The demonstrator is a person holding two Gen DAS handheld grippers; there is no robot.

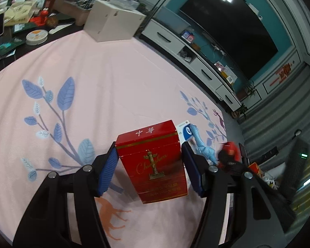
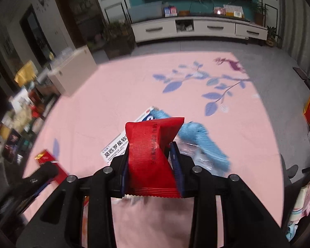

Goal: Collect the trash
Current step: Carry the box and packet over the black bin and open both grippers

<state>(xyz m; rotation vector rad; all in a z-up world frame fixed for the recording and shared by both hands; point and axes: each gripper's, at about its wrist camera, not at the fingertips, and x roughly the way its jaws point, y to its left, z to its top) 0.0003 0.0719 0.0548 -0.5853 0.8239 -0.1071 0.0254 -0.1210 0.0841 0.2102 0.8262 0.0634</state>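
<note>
Left gripper [image 1: 148, 155]: a red cigarette pack [image 1: 155, 163] is clamped between its blue pads above the pink cloth [image 1: 113, 78]. Right gripper [image 2: 150, 155]: a red wrapper [image 2: 153, 155] is pinched; a blue cloth [image 2: 204, 144] lies beyond.

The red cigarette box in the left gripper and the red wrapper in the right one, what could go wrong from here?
1. The left gripper holds the red cigarette box only by its upper side edges, with most of the box hanging below the pads, so it could pivot or slip.
2. The red wrapper is thin and crumpled in the right gripper; it may slide out.
3. The white medicine box and blue cloth lie on the pink mat and could be missed.
</note>
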